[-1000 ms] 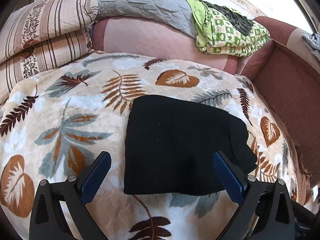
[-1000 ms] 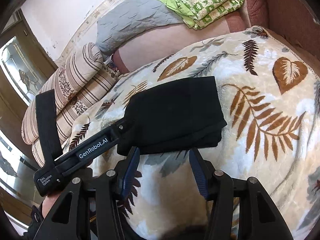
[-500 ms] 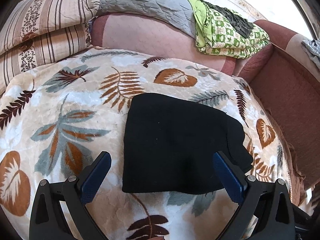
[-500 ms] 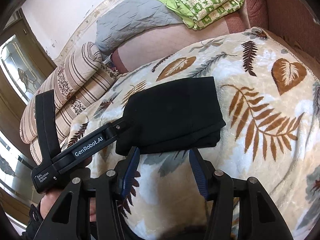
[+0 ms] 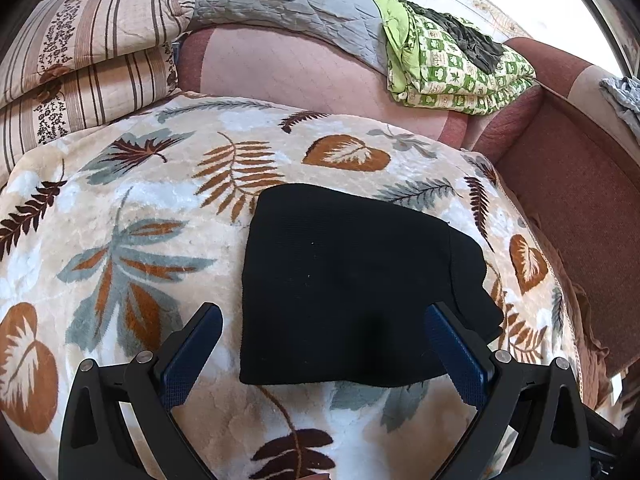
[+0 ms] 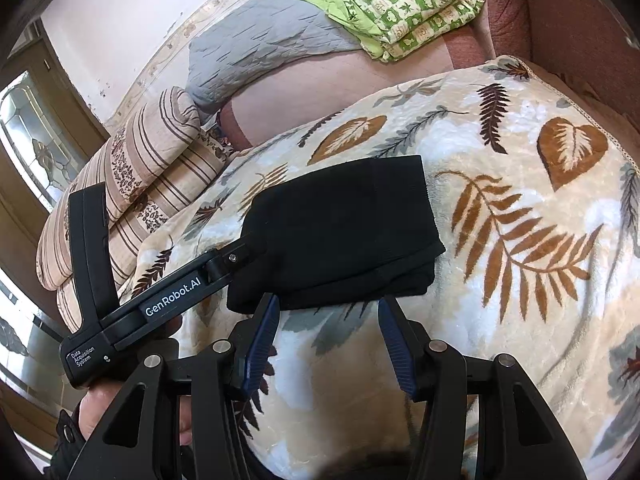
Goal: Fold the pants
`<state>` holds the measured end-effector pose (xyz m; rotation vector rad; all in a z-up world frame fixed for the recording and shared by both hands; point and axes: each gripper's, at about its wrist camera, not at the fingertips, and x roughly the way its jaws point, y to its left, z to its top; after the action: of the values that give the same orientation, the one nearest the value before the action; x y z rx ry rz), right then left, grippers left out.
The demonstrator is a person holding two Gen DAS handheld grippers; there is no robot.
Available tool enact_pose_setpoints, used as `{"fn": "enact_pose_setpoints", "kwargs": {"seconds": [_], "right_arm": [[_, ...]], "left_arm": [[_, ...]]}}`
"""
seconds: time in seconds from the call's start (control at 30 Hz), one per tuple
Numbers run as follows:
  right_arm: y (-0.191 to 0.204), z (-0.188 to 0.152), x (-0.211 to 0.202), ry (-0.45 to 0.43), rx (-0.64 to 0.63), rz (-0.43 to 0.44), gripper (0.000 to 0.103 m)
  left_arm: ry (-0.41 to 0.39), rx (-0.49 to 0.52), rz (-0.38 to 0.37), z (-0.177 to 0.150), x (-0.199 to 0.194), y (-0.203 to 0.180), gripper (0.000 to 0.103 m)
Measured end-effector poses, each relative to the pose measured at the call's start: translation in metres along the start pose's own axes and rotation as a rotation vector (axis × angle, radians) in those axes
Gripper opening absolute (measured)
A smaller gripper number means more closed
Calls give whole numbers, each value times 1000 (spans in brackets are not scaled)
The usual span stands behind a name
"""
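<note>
The black pants (image 5: 344, 292) lie folded into a compact block on the leaf-print blanket (image 5: 132, 208). Both the left gripper (image 5: 320, 332) and right gripper (image 6: 326, 328) hang released, gripping nothing. Folding looks finished; perhaps only smoothing remains. Only the right view shows the stacked layers at the edge.

We see a cream blanket (image 5: 132, 208) printed with brown and grey leaves spread across the near part of the scene. Beyond it we find the pink sofa back (image 5: 288, 76). At the far left, two striped floral pillows (image 5: 80, 60) lie stacked, one on the other. A grey quilted cover (image 5: 288, 4) drapes over the sofa back, and to its right sits a folded green-checked quilt (image 5: 452, 72) with a dark garment (image 5: 468, 40) on top.
</note>
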<state>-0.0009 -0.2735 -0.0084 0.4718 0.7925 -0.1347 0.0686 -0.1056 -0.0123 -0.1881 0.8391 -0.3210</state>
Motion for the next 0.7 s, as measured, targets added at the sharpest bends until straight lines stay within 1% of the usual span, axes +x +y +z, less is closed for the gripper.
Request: {"fn": "enact_pose_setpoints", "kwargs": {"seconds": [0.43,0.7], "right_arm": [[-3,-1,0,4,32,4,54],[-4,-1,1,7,30,4,54]], "left_arm": [[5,-1,1,-1,0,0,102],[9,0,4,-1,1,0,102]]}}
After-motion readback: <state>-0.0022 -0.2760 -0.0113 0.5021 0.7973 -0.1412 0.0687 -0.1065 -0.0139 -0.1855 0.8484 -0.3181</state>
